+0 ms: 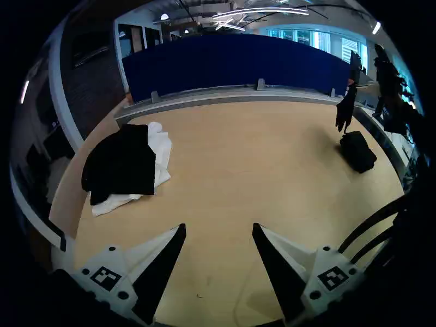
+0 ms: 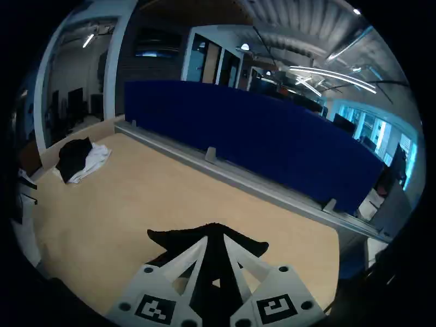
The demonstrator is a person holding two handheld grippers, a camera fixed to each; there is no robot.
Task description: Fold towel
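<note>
The right gripper (image 2: 215, 244) has its jaws clamped on a black towel (image 2: 174, 240) lying on the counter (image 2: 136, 196). The left gripper (image 1: 218, 226) hovers with its jaws apart near a black-and-white towel pile (image 1: 122, 163).

Both views are sharp but dim, with a cool blue cast. The ceiling strip lights (image 1: 261, 11) and windows (image 1: 327, 41) glare slightly. Shadows on the wooden table (image 1: 245, 163) are soft. Fisheye distortion bows the blue divider (image 2: 245, 131) and the edges darken.

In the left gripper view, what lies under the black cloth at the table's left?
Under the black cloth, a white cloth shows past its right and lower edges. Whatever else lies beneath is covered.
</note>
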